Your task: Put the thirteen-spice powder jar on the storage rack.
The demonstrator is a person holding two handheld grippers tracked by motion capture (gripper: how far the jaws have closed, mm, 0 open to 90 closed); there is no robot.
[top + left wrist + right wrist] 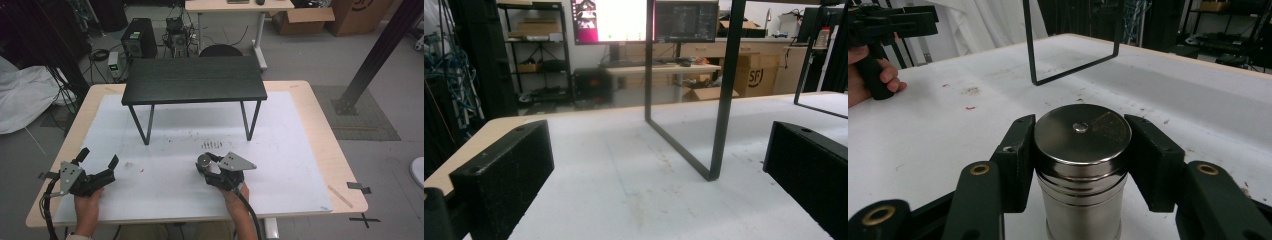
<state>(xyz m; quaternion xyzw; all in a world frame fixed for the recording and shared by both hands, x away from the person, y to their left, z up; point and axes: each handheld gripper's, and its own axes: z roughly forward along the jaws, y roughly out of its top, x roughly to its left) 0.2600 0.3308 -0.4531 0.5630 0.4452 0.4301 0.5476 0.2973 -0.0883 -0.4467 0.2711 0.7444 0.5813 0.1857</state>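
at the near edge of the table, right of centre, our right gripper (212,169) has its jaws closed against the two sides of a steel cylinder (1082,165), just under its flat lid. in the right gripper view the pads touch the polished wall at two narrow lines. we cannot tell whether the cylinder's base rests on the white mat (280,150) or is lifted. our left gripper (97,162) sits at the near left corner, well apart, jaws spread wide and holding nothing; its own view looks between them at bare mat and one leg of the black stand (194,80).

risks, as we judge them: the wall is smooth and round, so a light squeeze could let the cylinder slide down or spin between the pads when raised. the grip is high, so a quick swing could tilt it. the stand lies ahead, across the middle of the mat; its legs and low top could catch the cylinder or the grey plate on the gripper if carried forward carelessly.
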